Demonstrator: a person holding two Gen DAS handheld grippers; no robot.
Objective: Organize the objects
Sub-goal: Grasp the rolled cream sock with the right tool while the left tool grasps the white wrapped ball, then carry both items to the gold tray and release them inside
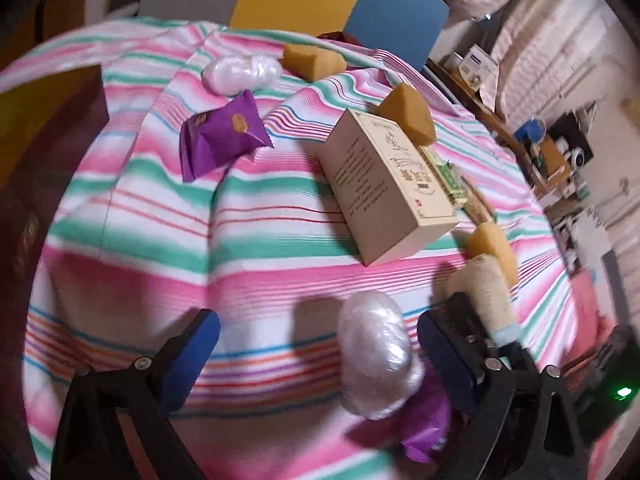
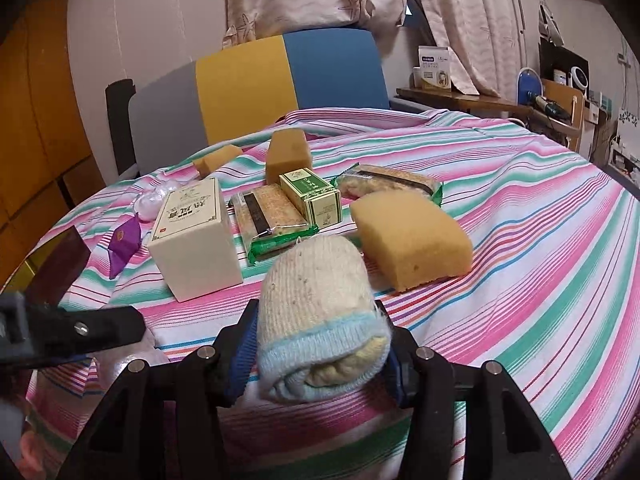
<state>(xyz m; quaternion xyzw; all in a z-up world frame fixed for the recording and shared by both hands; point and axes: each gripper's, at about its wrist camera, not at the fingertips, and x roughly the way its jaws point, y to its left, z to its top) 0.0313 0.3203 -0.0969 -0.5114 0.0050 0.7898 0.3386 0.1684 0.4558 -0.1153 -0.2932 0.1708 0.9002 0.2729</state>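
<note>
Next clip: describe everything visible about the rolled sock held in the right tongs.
The sock is a rolled knit bundle, cream with small dark flecks and a pale blue cuff band at the near end, where yellowish inner layers show in the spiral. It looks soft and woolly, slightly pilled. It is clamped between the blue-padded fingers of the right tongs, pointing forward and a little upward over the striped cloth. In the left wrist view it appears at right. Whether its tip touches anything cannot be told.
</note>
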